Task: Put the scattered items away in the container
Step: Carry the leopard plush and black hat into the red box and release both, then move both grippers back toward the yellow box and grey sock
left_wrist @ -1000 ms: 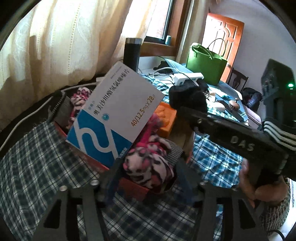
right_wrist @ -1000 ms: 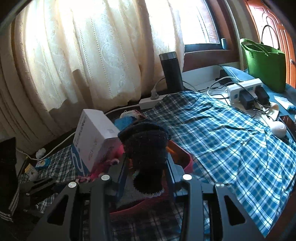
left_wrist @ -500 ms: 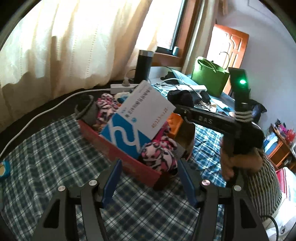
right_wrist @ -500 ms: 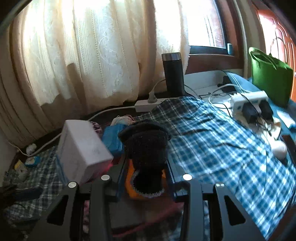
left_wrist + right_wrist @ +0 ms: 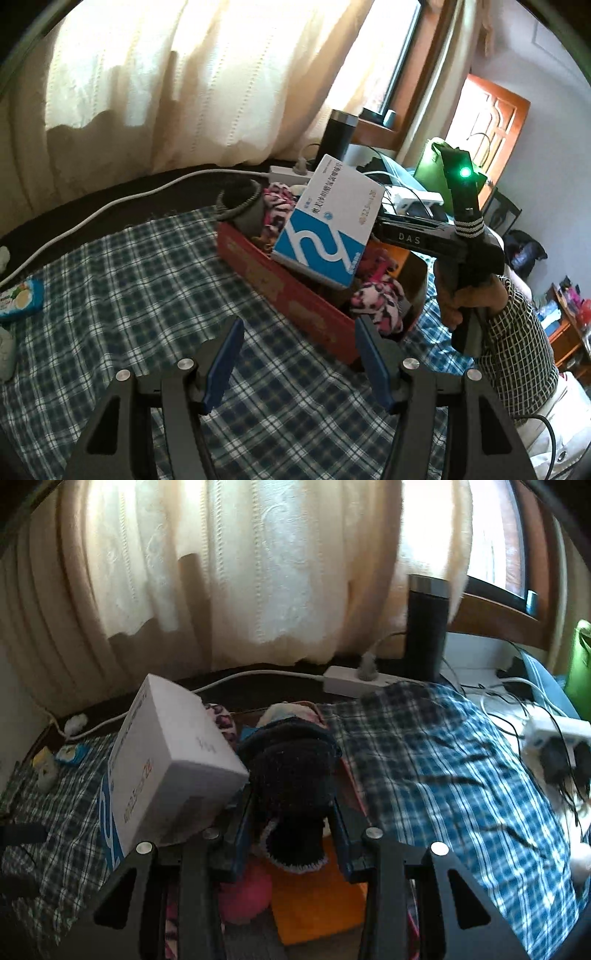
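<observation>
Red cardboard box (image 5: 295, 295) sits on the plaid cloth, open top, stuffed full. White-and-blue carton (image 5: 328, 225) lies tilted on top of the pile, blue wave logo facing the left camera. Pink leopard-print cloth (image 5: 376, 302) bulges over the near corner. Orange item (image 5: 314, 904) sits inside. Black knit sock (image 5: 295, 786) is pinched above the box contents, cuff with pale trim hanging down.

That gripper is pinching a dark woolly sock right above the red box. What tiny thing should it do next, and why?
Probably open its fingers and let go. The right gripper holds the dark sock directly over the red box, above the orange item already inside, so the sock should drop in. The left gripper is open and empty, away from the box.
</observation>
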A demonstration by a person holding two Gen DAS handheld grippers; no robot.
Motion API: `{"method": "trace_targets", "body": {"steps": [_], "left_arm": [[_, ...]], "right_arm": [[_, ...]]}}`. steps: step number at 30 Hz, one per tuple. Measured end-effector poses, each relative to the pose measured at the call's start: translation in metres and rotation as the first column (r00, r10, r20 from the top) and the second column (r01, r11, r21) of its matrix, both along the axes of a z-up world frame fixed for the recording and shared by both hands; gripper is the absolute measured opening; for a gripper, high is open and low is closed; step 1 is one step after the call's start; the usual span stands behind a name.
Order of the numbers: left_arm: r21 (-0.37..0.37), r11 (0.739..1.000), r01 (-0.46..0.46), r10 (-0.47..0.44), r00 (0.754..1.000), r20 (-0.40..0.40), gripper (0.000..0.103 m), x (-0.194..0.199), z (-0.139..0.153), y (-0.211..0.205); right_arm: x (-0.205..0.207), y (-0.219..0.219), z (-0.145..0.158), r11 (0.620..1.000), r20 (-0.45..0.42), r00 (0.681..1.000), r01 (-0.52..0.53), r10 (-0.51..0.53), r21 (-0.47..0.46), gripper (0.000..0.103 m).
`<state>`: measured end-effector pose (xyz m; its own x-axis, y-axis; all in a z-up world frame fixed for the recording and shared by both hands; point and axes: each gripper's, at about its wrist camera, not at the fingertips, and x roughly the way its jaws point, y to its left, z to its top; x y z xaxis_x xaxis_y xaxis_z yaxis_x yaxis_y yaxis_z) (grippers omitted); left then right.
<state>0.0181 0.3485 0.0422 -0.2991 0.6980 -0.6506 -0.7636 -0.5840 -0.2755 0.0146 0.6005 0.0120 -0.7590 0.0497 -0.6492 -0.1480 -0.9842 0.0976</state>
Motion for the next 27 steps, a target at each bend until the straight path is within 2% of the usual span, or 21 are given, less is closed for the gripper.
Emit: {"method": "trace_targets", "body": {"steps": [2, 5, 7, 12, 20, 24, 27], "left_arm": [[0.005, 1.0, -0.011, 0.011, 1.0, 0.002, 0.064, -0.003, 0.001, -0.005], [0.016, 0.999, -0.037, 0.037, 0.999, 0.001, 0.064, -0.008, 0.004, -0.015], [0.023, 0.998, -0.057, 0.057, 0.998, 0.001, 0.064, -0.012, 0.006, -0.023], [0.034, 0.993, -0.111, 0.111, 0.994, 0.016, 0.064, -0.022, 0.006, -0.042], [0.047, 0.973, -0.225, 0.225, 0.974, 0.002, 0.064, -0.034, 0.009, -0.096], [0.044, 0.938, -0.342, 0.343, 0.939, 0.004, 0.064, -0.045, 0.008, -0.144], [0.037, 0.904, -0.425, 0.425, 0.905, 0.016, 0.064, -0.054, 0.004, -0.179]], "right_arm": [[-0.002, -0.002, 0.0, 1.0, 0.002, 1.0, -0.007, 0.007, 0.011, 0.044], [0.0, -0.002, 0.002, 1.0, -0.001, 1.0, 0.013, -0.013, 0.026, 0.059], [0.007, -0.002, 0.007, 0.998, -0.018, 0.999, 0.043, -0.042, 0.048, 0.073], [0.031, -0.001, 0.018, 0.994, -0.055, 0.995, 0.087, -0.084, 0.066, 0.075], [0.071, -0.007, 0.038, 0.984, -0.134, 0.976, 0.176, -0.171, 0.022, 0.075], [0.081, -0.028, 0.054, 0.986, -0.196, 0.967, 0.166, -0.163, 0.004, 0.075], [0.076, -0.054, 0.061, 0.993, -0.216, 0.97, 0.114, -0.109, 0.009, 0.075]]}}
